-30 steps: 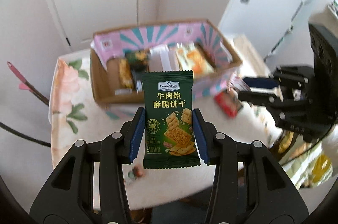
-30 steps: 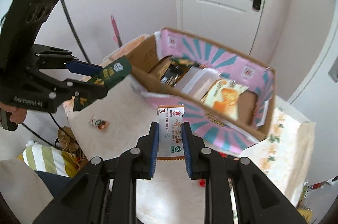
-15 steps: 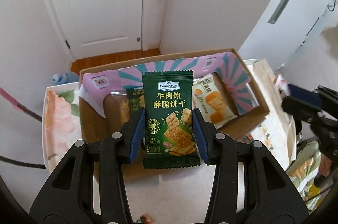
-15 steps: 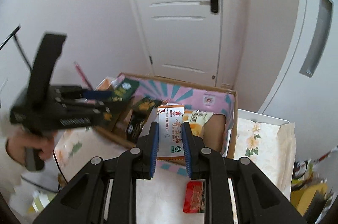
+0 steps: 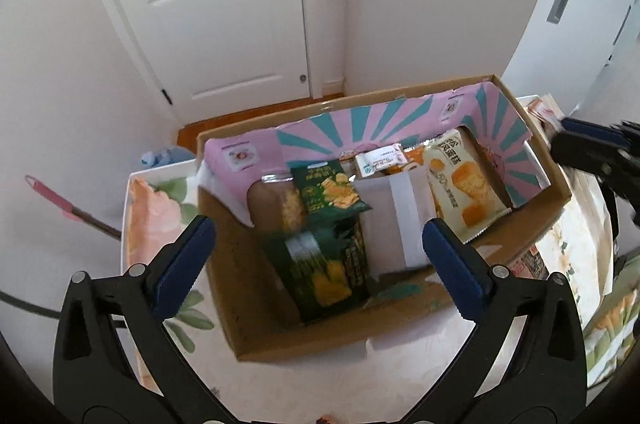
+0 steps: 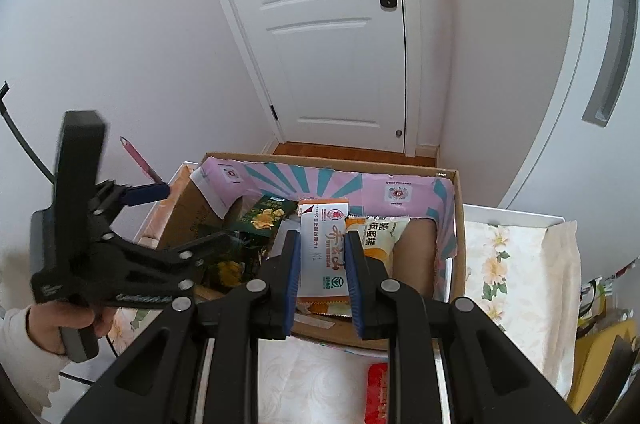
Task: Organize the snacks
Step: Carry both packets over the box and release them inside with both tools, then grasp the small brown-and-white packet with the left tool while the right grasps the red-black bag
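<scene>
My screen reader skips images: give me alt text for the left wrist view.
The left gripper hangs open and empty over a cardboard box of snack packets, a dark green cracker packet lying below its just-opened jaws. A white door stands behind.

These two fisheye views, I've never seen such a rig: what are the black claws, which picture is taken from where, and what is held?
No robot here: a person holds a two-finger gripper in each hand, each with a camera looking along its fingers. The left wrist view shows the left gripper, jaws just opened wide and empty, above the cardboard box on a flowered tablecloth; the dark green cracker packet lies in the box below it. The right wrist view shows the right gripper shut on a white and orange snack packet, over the same box. A red packet lies on the table outside the box.
</scene>
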A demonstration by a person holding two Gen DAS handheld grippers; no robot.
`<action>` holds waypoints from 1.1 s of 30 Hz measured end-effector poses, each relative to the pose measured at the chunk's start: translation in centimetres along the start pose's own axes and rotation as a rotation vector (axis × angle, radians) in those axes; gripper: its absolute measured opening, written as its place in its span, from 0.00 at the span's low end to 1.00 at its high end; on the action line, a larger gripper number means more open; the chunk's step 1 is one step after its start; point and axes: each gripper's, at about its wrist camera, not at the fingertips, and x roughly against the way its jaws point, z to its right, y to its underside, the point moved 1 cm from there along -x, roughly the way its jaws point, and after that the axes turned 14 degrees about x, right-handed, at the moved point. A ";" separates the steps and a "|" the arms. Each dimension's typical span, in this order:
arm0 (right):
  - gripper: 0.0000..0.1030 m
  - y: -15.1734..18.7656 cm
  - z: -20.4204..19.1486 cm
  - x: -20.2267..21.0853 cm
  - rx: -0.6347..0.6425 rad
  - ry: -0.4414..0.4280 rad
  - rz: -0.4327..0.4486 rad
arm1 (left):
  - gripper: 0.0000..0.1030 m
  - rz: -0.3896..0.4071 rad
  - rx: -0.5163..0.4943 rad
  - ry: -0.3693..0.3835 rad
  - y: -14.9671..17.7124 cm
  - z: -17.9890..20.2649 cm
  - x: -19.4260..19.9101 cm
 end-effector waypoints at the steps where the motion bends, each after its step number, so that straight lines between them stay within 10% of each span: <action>1: 0.19 -0.1 0.1 -0.3 -0.001 -0.002 -0.004 | 1.00 0.002 0.007 -0.004 0.2 -0.3 0.2; 16: 0.20 -4.7 -0.1 -7.4 -0.052 -0.122 -0.069 | 1.00 0.059 0.060 -0.007 1.8 -3.2 4.1; 17: 0.23 -4.7 -0.1 -7.8 -0.061 -0.124 -0.077 | 1.00 0.062 0.060 -0.010 1.9 -3.3 4.3; 19: 0.69 -4.6 0.2 -7.8 -0.084 -0.118 -0.069 | 1.00 0.065 0.063 -0.013 2.3 -3.6 4.8; 21: 0.86 -4.3 0.4 -6.6 -0.107 -0.128 -0.026 | 1.00 0.061 0.066 -0.010 2.7 -4.0 5.2; 33: 0.86 -0.9 0.4 0.6 -0.106 -0.061 0.084 | 1.00 0.070 0.118 -0.023 6.9 -6.1 8.1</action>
